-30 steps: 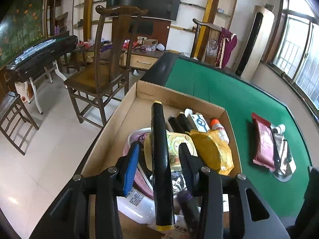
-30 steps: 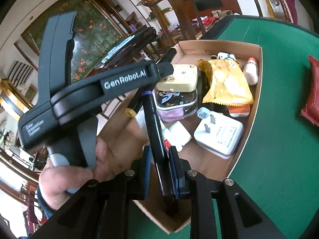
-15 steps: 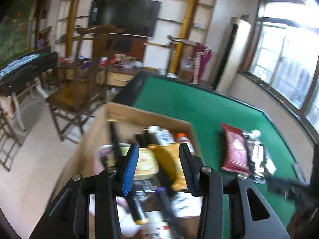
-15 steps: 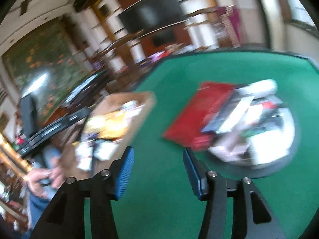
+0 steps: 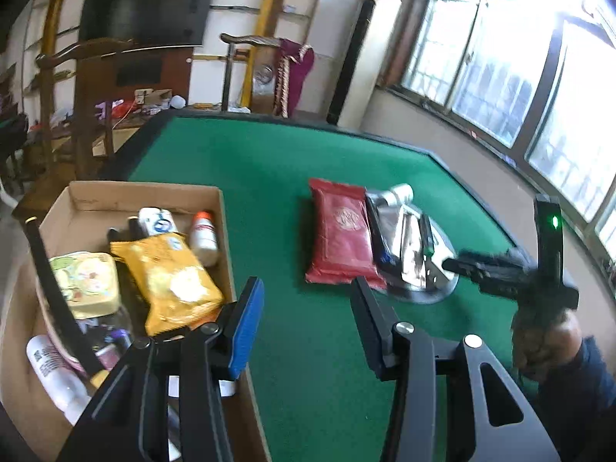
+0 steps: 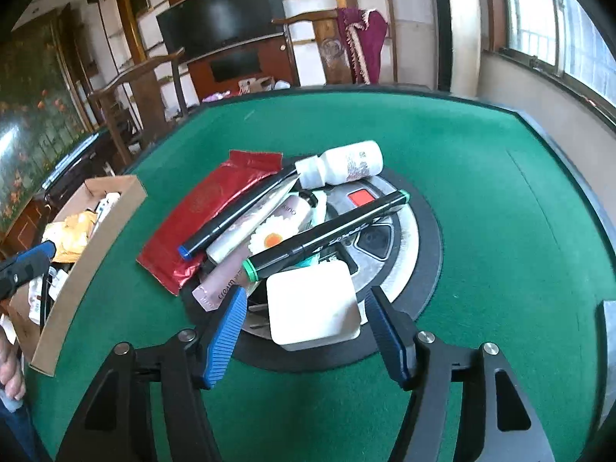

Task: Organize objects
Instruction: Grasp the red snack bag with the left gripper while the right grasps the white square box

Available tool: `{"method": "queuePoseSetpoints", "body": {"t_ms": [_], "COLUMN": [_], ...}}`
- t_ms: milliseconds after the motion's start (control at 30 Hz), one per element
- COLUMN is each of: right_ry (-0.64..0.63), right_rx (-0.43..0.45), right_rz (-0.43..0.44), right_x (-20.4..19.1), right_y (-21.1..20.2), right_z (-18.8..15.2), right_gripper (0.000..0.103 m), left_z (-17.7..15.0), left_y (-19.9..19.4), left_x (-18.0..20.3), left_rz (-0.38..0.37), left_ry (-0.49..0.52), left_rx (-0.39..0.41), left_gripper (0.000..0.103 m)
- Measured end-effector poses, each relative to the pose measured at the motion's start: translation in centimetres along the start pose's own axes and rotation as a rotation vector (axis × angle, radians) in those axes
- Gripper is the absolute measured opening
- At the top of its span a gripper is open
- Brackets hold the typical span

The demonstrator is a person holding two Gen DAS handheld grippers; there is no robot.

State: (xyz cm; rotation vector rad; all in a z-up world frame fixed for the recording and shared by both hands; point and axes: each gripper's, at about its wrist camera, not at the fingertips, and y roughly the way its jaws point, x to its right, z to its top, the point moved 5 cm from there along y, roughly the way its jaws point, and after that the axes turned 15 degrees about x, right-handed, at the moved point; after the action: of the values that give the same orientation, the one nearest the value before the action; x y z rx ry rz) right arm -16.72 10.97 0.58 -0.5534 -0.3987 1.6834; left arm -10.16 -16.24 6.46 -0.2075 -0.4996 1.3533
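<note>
A cardboard box (image 5: 227, 238) at the table's left holds a yellow snack bag (image 5: 173, 277), a long black stick (image 5: 54, 288), bottles and other items; it also shows in the right wrist view (image 6: 96, 238). A pile lies on a round metal disc (image 6: 408, 231): red packet (image 6: 208, 208), blue-capped marker (image 6: 235, 211), green-capped marker (image 6: 327, 231), white bottle (image 6: 342, 163), white square block (image 6: 313, 308), cream tube (image 6: 231, 281). My right gripper (image 6: 308, 331) is open and empty, just before the white block. My left gripper (image 5: 308, 323) is open and empty over the green felt beside the box.
The green felt table (image 6: 481, 177) has a dark raised rim. Wooden chairs (image 5: 61, 88) stand beyond its far left edge. The right hand and its gripper show in the left wrist view (image 5: 539, 277), near the disc (image 5: 442, 288). Windows line the right wall.
Both grippers have let go of the black sticks, which now lie in the box. The right gripper swung right to the pile on the disc. The left gripper turned right, toward the table's middle.
</note>
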Motion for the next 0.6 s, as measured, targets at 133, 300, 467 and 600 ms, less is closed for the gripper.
{"method": "queuePoseSetpoints", "body": {"t_ms": [133,300,467,600], "right_ry": [0.006,0.041,0.144,0.168], "right_rx": [-0.038,-0.025,0.014,0.072], "right_rz": [0.008,0.036,0.102,0.134], "right_x": [0.7,1.1,2.5,3.7], "right_y": [1.6,0.9,-1.8,-4.4], "right_z": [-0.7,-0.7,-0.4,0.2], "right_gripper": [0.066,0.055,0.056,0.056], "left_z": [-1.0,-1.5,-0.3,1.4], "left_y": [0.7,1.7,3.7,7.3], "left_x": [1.0,1.9,3.5,5.2], "left_rz": [-0.012,-0.049,-0.076,-0.041], "left_ry": [0.02,-0.02,-0.063,-0.02], "left_rx": [-0.034,-0.083,-0.145,-0.216], "left_gripper": [0.046,0.046,0.046,0.048]}}
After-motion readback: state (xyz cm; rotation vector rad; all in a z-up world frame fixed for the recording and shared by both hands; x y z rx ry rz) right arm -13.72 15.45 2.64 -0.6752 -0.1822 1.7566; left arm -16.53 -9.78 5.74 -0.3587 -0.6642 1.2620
